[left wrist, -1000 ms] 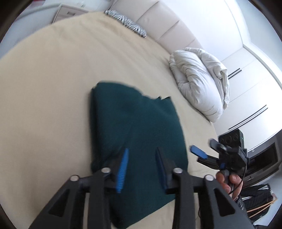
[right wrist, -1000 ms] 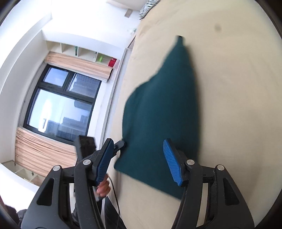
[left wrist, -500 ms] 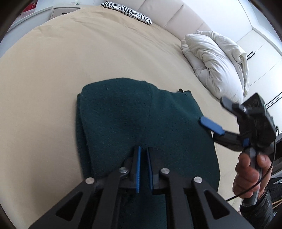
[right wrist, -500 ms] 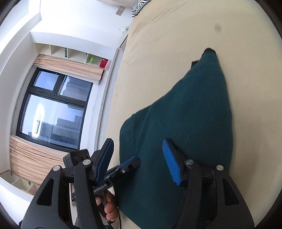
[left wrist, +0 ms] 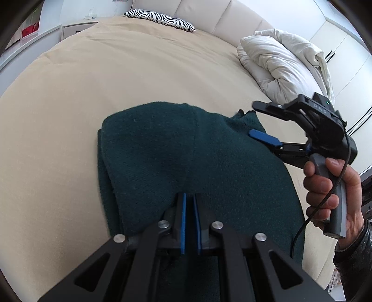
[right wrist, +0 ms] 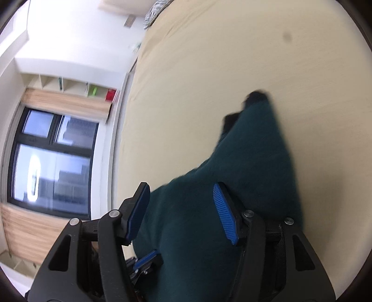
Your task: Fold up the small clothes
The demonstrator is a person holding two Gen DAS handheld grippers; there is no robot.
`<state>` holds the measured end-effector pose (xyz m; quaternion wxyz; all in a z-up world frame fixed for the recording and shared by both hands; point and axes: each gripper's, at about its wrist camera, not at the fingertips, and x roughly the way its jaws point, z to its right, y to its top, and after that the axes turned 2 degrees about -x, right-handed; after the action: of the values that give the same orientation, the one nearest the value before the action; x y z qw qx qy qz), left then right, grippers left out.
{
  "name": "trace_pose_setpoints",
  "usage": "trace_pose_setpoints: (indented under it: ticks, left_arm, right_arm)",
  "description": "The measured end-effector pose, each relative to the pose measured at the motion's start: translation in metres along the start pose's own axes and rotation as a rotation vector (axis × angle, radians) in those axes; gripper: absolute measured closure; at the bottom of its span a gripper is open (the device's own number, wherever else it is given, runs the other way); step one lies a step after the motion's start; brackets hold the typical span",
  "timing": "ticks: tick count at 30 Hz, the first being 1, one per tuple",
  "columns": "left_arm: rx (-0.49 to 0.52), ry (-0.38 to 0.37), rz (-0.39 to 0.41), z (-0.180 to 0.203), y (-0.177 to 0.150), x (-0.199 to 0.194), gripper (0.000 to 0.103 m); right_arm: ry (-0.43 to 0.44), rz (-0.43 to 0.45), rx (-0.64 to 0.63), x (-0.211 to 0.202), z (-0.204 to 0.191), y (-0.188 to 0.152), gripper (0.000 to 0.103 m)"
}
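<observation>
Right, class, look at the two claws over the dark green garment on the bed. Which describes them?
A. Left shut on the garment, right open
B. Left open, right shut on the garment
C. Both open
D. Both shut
A: the left claw pinches the green garment; the right claw gapes wide.

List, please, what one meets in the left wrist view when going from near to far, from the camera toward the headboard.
Left claw, shut on the dark green garment → bare beige bed sheet → zebra-striped pillow → padded cream headboard.
</observation>
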<state>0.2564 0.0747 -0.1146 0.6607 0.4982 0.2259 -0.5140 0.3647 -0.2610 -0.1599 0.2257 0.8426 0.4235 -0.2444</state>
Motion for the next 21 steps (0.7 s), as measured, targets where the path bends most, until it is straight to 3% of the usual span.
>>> trace_pose_setpoints:
  ticks: [2, 6, 10, 12, 15, 19, 21]
  left_arm:
    - [0.003, 0.006, 0.006, 0.0, -0.001, -0.001, 0.092]
    - [0.005, 0.012, 0.011, 0.002, -0.003, 0.0, 0.092]
    - [0.012, 0.017, 0.013, 0.003, -0.003, 0.0, 0.092]
    - [0.014, 0.019, 0.014, 0.004, -0.003, 0.0, 0.092]
    - [0.012, 0.017, 0.015, 0.004, -0.003, -0.001, 0.092]
    - [-0.03, -0.031, 0.011, -0.003, -0.001, -0.005, 0.092]
    - [-0.065, -0.074, 0.006, -0.008, -0.001, -0.014, 0.092]
  right_arm:
    - [-0.02, 0.044, 0.001, -0.016, 0.004, -0.001, 0.047]
    - [0.052, 0.056, -0.061, -0.042, -0.006, -0.016, 0.045]
    - [0.141, 0.02, -0.182, -0.061, -0.03, -0.05, 0.045]
    - [0.196, -0.038, -0.199, -0.061, -0.033, -0.072, 0.043]
    - [0.142, -0.112, -0.25, -0.051, -0.026, -0.098, 0.043]
    - [0.2, -0.057, -0.206, -0.067, -0.013, -0.112, 0.043]
    - [0.176, -0.016, -0.182, -0.083, -0.004, -0.116, 0.043]
